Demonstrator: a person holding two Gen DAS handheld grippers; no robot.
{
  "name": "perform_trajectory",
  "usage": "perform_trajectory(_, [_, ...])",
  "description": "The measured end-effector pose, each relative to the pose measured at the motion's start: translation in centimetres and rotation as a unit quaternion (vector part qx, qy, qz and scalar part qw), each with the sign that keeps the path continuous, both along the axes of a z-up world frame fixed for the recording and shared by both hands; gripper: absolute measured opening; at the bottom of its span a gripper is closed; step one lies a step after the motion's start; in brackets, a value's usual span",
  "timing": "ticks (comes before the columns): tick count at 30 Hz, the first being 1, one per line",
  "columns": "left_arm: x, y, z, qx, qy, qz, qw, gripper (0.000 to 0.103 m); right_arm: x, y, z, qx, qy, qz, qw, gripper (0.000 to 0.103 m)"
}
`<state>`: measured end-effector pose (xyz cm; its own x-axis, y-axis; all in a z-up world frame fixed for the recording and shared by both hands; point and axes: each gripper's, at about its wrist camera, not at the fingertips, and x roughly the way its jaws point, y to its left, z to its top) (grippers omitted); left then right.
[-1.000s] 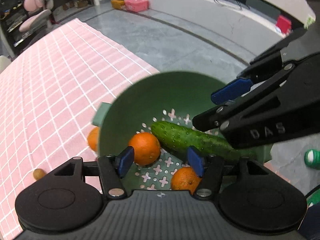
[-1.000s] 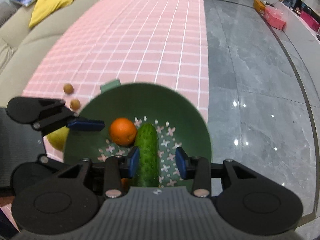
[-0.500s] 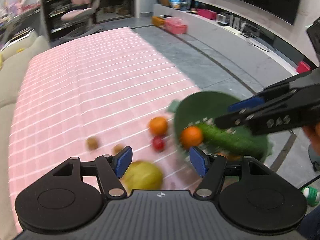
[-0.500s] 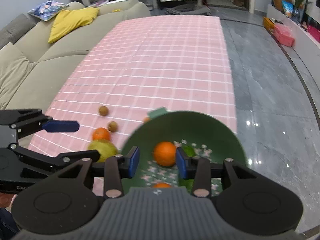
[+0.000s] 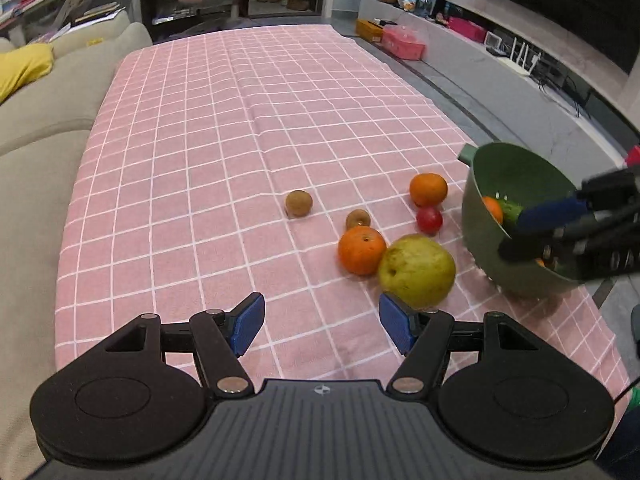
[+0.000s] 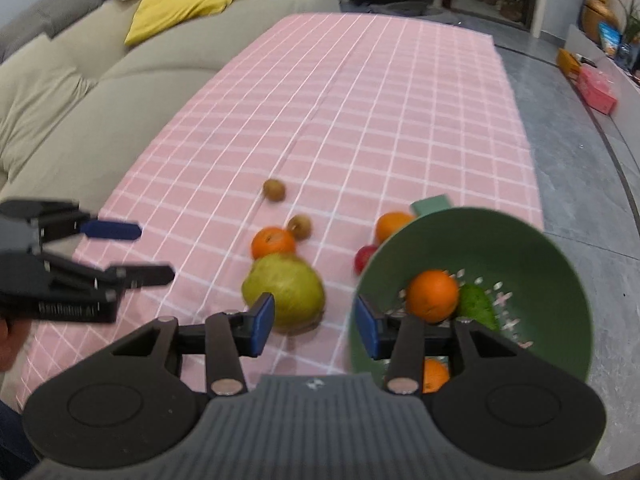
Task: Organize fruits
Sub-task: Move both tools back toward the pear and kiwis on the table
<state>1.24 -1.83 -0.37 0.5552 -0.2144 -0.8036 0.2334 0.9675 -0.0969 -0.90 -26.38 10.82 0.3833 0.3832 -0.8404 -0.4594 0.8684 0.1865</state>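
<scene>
Pink checked cloth (image 5: pixel 224 128) covers the worktop, and the loose fruit lies on its near right part. A large yellow-green pear (image 5: pixel 417 271) sits nearest the left tool (image 5: pixel 322 329), touching an orange (image 5: pixel 362 250) on its left. Beyond them are two small brown fruits (image 5: pixel 298 203) (image 5: pixel 358 219), near each other but apart, and further right a small red fruit (image 5: pixel 429 219) just in front of a second orange (image 5: pixel 428 189).

At the right edge of the worktop stands a green perforated bowl (image 6: pixel 532 264), tilted toward the fruit. Inside it lie an orange (image 6: pixel 432 295), a green cucumber (image 6: pixel 478 306) beside it, and another orange (image 6: pixel 434 374) lower down, partly hidden behind the right tool (image 6: pixel 316 328).

Left tool: its blue pads (image 5: pixel 248 322) are spread wide apart with nothing between them, hovering above the cloth short of the pear. Right tool: its pads (image 6: pixel 262 320) also stand apart and hold nothing; one pad overlaps the pear in the right wrist view, the other the bowl's near rim. A beige sofa (image 6: pixel 80 92) runs along the left side of the worktop.
</scene>
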Motion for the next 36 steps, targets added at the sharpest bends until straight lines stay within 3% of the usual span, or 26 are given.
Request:
perform_trajectory(8, [1.1,0.1,-1.9,-0.026,0.007,-0.019,0.9994,0.077,-0.1,1.9,-1.0,-0.014,0.004,0.013,1.0,0.042])
perform_trajectory(17, [1.8,-3.2,-2.6,-0.062,0.012,-0.07,0.9955,0.077,2.7,1.6,0.1,-0.013,-0.007,-0.021,1.0,0.042])
perform_trajectory(27, [2.8,-3.3,-3.3,-0.099,0.027,-0.073,0.992,0.077,5.6,1.6,0.3,-0.028,-0.009,-0.036,0.999,0.042])
perform_trajectory(36, [3.2,-4.7,-5.1,-0.09,0.051,-0.088,0.9907,0.077,8.4,4.1,0.7,-0.053,-0.023,-0.008,0.998,0.042])
